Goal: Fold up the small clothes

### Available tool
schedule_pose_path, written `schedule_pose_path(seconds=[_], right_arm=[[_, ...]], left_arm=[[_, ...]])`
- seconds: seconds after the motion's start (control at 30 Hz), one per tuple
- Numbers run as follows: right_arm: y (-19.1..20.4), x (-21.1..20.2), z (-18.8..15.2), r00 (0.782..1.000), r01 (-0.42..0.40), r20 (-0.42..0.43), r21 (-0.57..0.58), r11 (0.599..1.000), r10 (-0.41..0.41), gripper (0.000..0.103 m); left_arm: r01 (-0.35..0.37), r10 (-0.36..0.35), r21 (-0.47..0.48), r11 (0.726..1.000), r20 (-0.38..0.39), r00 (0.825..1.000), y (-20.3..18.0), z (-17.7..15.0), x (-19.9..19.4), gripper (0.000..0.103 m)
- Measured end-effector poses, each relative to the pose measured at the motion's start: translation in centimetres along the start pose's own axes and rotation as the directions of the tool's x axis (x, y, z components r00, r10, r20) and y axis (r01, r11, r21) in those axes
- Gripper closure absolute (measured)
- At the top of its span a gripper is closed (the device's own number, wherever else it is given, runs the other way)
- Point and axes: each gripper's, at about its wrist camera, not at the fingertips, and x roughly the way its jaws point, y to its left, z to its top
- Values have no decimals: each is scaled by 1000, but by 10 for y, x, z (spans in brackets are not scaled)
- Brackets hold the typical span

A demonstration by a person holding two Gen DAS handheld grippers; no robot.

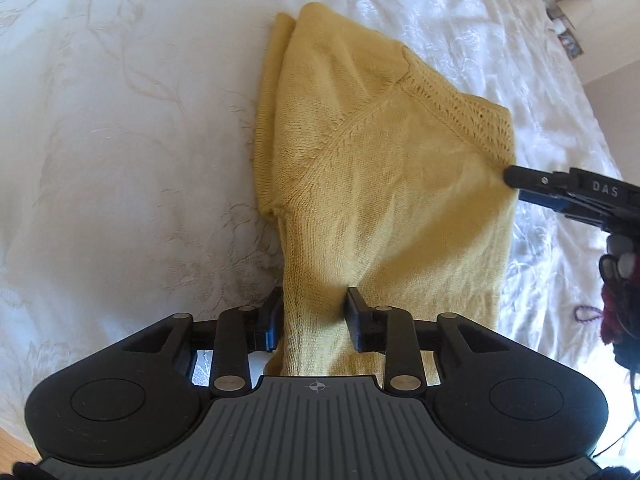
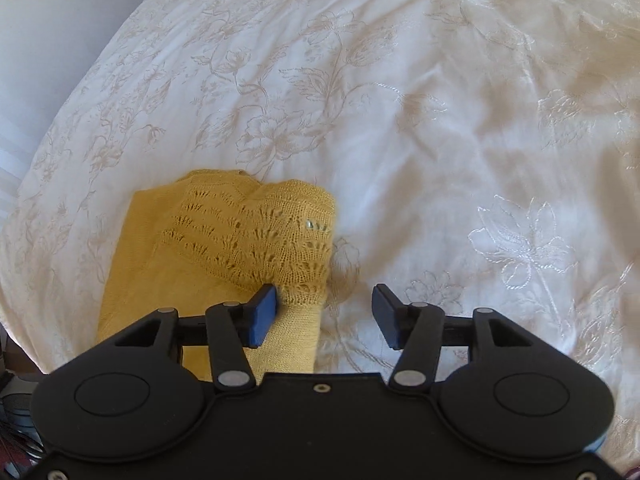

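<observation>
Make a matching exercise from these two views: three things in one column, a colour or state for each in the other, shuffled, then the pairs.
Things:
1. knitted sweater
2. bedspread
3. left tool

Descriptions:
A. white with a floral pattern
B. open, with fabric between its pads
C. mustard yellow, folded

Pairs: 1-C, 2-A, 3-B

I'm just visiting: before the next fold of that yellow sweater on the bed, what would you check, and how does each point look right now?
1. Sweater lies on the bedspread: ok.
2. Left gripper open, knit between its fingers but not pinched: ok.
3. Right gripper open, straddling the sweater's edge: ok.
4. Sweater flat, no bunching: not ok, a ridge rises by the left gripper.
5. Fold edges lined up: cannot tell.
</observation>
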Motion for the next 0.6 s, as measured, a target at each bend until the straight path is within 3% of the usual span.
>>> schedule_pose_path(seconds=[0.13, 0.3, 0.6], right_arm=[[5, -14, -8, 999, 7, 50, -29, 1000, -6, 42], [10, -30, -11, 993, -15, 118, -49, 999, 21, 33], [17, -22, -7, 991, 31, 128, -43, 999, -25, 30]], left_arm=[[-56, 54, 21, 998, 92, 994, -4, -6, -22, 65], [-109, 82, 86, 990, 278, 957, -20, 6, -58, 50], [-169, 93, 207, 964, 333, 938, -49, 76, -31, 46]])
